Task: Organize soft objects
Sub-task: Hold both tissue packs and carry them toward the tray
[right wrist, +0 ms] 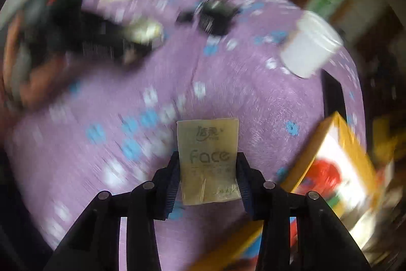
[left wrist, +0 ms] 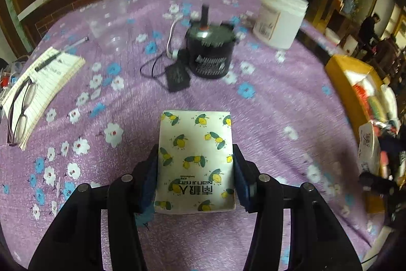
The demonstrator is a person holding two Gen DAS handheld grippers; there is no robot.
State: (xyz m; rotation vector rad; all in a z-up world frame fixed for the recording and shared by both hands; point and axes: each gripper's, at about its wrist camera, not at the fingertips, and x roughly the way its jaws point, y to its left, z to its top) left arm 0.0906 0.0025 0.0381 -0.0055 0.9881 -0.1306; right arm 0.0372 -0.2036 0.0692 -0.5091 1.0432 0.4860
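Note:
My left gripper (left wrist: 195, 156) is shut on a white tissue pack printed with lemons (left wrist: 195, 133), its pads pressing both long sides just above the purple flowered tablecloth (left wrist: 266, 106). In the blurred right wrist view, my right gripper (right wrist: 208, 159) is shut on a yellowish tissue pack marked "Face" (right wrist: 208, 136), held over the cloth. A yellow cardboard box (right wrist: 330, 169) holding colourful soft packs sits close to the right of that gripper. The same box (left wrist: 355, 83) is at the table's right edge in the left wrist view.
A black pot (left wrist: 210, 52) with a cable and a black adapter (left wrist: 177, 78) stands mid-table. A white jar (left wrist: 279, 14) is at the back right. A lined notepad (left wrist: 48, 83) with glasses and a pen lies at the left. People stand in the background.

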